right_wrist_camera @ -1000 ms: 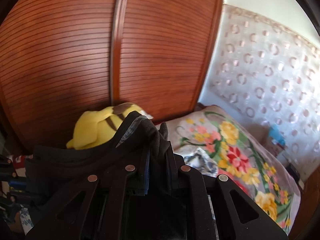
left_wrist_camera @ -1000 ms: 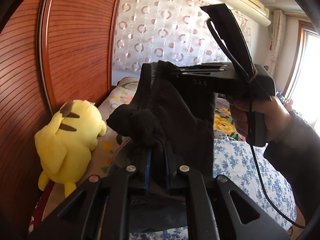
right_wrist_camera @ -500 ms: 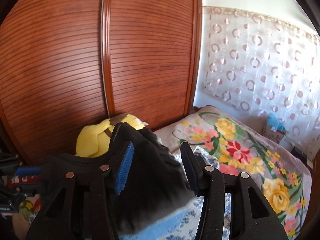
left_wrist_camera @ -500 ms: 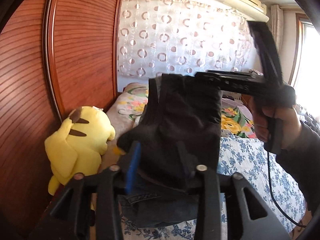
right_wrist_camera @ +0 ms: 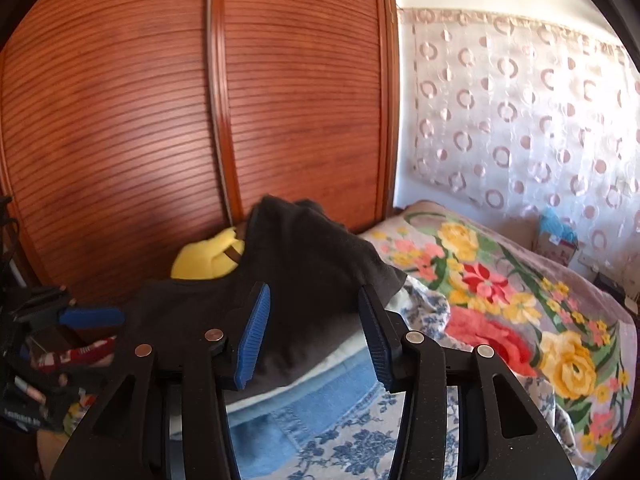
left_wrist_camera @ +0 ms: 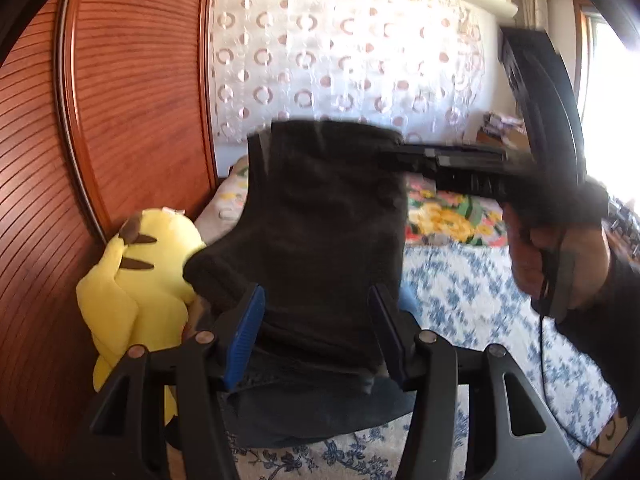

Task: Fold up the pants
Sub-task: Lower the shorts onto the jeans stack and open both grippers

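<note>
Two grippers are seen with jaws spread apart. From the left, a yellow plush toy (left_wrist_camera: 140,280) is passed, then the left gripper (left_wrist_camera: 316,334), the dark pants (left_wrist_camera: 324,232) lying folded, seemingly on jeans (right_wrist_camera: 316,396), then the right gripper (right_wrist_camera: 314,334).

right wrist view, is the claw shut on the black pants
No, the right claw is open, its blue pads spread apart with the black pants lying loose on the bed between and beyond them.

I see a slatted wooden wardrobe (right_wrist_camera: 160,112). Right of it, circle-patterned curtain (right_wrist_camera: 520,120). Bed with floral blanket (right_wrist_camera: 500,300) below the curtain.
</note>
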`<state>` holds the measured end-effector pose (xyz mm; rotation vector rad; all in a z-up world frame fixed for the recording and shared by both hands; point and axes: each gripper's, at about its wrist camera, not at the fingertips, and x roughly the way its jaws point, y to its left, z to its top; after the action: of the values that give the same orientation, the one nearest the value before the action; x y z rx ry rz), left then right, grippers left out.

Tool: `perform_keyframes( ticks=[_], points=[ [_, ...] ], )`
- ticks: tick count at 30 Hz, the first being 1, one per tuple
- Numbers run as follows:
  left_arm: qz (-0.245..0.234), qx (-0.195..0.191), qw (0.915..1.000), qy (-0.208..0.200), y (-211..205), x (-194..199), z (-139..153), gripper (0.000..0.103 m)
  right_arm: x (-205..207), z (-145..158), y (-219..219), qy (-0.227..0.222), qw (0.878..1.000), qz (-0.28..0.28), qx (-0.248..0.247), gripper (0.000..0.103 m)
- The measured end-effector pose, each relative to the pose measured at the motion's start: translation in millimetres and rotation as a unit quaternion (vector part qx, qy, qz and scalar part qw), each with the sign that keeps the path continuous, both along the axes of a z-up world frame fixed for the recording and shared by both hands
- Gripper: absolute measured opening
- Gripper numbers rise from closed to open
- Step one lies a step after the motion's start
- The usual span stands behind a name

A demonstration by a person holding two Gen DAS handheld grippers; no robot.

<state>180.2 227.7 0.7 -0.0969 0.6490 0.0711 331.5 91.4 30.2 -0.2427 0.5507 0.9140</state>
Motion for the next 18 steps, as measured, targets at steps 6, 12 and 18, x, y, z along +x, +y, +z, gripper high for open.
perform_keyframes(
  ticks=[6, 12, 18],
  points=[
    [-0.002, -0.007, 0.9999, 0.015, -0.5, 3.2, -10.9, 0.053, 20.5, -13.2, -4.6, 0.023, 1.0, -0.011, 0.004, 0.046],
    [-0.009, -0.016, 0.9998, 0.003, -5.2, -3.0, -3.6, 0.057, 10.0, -12.7, -16.9, 0.027, 0.999, -0.018, 0.019, 0.046],
    [-0.014, -0.024, 0.9995, -0.016, -14.4, -14.1, 7.9, 0.065, -12.7, -8.0, -37.8, 0.02, 0.999, -0.029, 0.022, 0.046]
  ],
)
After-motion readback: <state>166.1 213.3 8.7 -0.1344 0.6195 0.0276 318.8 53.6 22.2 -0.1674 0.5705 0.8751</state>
